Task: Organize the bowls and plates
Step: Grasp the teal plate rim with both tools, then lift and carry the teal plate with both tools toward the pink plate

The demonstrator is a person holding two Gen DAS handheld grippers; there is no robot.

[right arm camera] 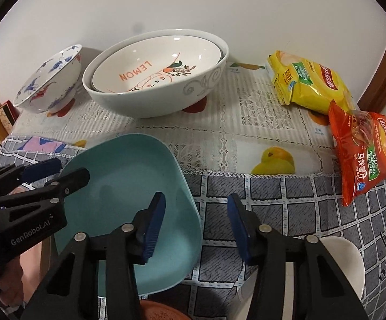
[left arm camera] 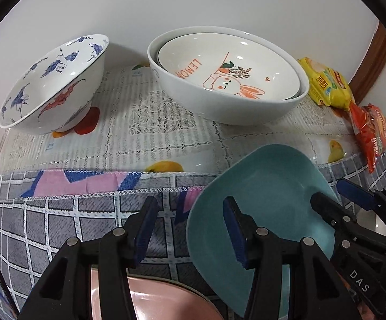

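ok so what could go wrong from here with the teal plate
1. The teal plate looks tilted, with its rim between the open left tongs and right tongs; unclamped, it may slip.
2. The orange chip bag overhangs the table edge and could get knocked off.

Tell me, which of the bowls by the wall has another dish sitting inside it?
The big white bowl with grey swirls: it holds the LEMON rabbit dish. The blue crane bowl beside it holds nothing.
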